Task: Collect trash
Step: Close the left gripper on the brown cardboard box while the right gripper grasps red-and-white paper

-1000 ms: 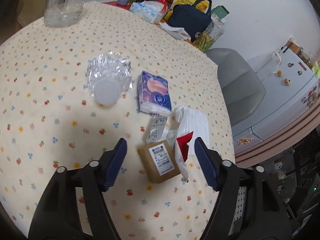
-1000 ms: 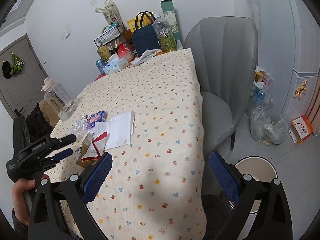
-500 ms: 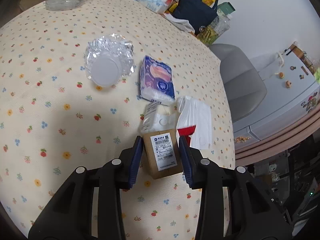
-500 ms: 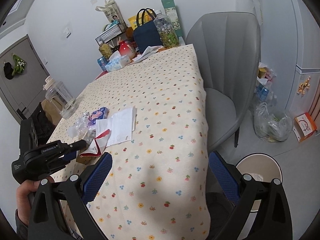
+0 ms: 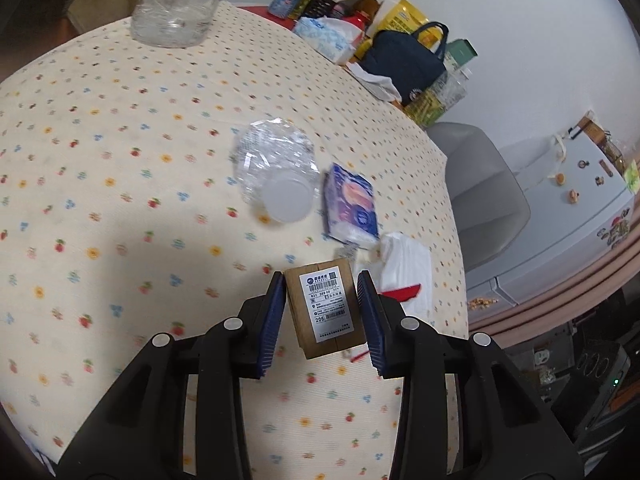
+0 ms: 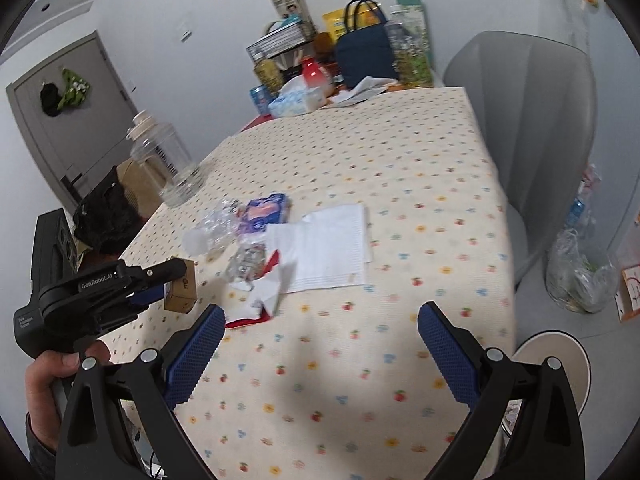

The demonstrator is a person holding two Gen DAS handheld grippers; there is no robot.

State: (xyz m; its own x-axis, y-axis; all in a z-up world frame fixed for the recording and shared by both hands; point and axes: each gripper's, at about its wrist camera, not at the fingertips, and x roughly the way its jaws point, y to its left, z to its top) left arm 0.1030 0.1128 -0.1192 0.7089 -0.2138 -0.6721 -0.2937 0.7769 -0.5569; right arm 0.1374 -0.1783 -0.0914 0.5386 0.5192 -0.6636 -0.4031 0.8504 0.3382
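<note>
The left claw point(image 5: 322, 312) has just been closing and now holds the small cardboard box point(image 5: 326, 312) between its blue pads, lifted a little above the counter point(image 5: 120, 200). The right claw point(image 6: 320, 352) stands wide with nothing in it, over the cloth. The task looks only begun: the crumpled clear plastic point(image 5: 276, 160), the tissue pack point(image 5: 352, 208), the white napkin point(image 6: 324, 248) and the red-white wrapper point(image 6: 260, 304) lie uncollected on the counter. A round bin point(image 6: 556, 364) waits on the floor beside the counter.
</note>
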